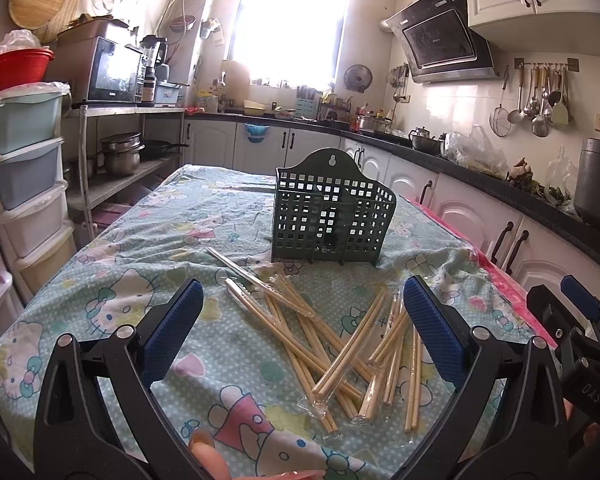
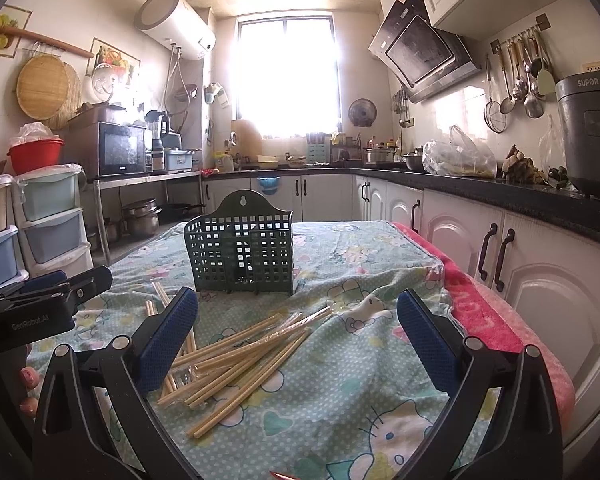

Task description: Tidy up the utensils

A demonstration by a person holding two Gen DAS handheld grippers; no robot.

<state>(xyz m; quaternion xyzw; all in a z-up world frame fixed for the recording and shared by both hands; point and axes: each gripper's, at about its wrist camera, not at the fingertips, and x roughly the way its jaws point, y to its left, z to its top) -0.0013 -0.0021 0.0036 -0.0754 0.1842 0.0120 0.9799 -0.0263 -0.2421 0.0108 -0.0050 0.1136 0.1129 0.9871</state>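
the chopsticks [image 1: 332, 344] lie in a loose, crossed pile on the cloth-covered worktop [image 1: 140, 240], toward its near edge, some of them in clear wrappers; the green holder [image 1: 332, 216] stands upright just beyond them, nearer the middle, and looks empty through its grid walls. the left hand-held gripper [image 1: 304, 328] hangs wide open and empty, and the pile sits straight ahead between its two pads, so it seems the better placed of the two. the right hand-held gripper [image 2: 298, 336] is equally wide open with nothing in it, but from its view the chopsticks [image 2: 236, 356] lie off toward its left pad, and the holder [image 2: 240, 248] is ahead and a little left. most sticks run from near edge to far edge at a slant, fanned in differing directions, so a grasp would likely need the pads turned across one stick's length
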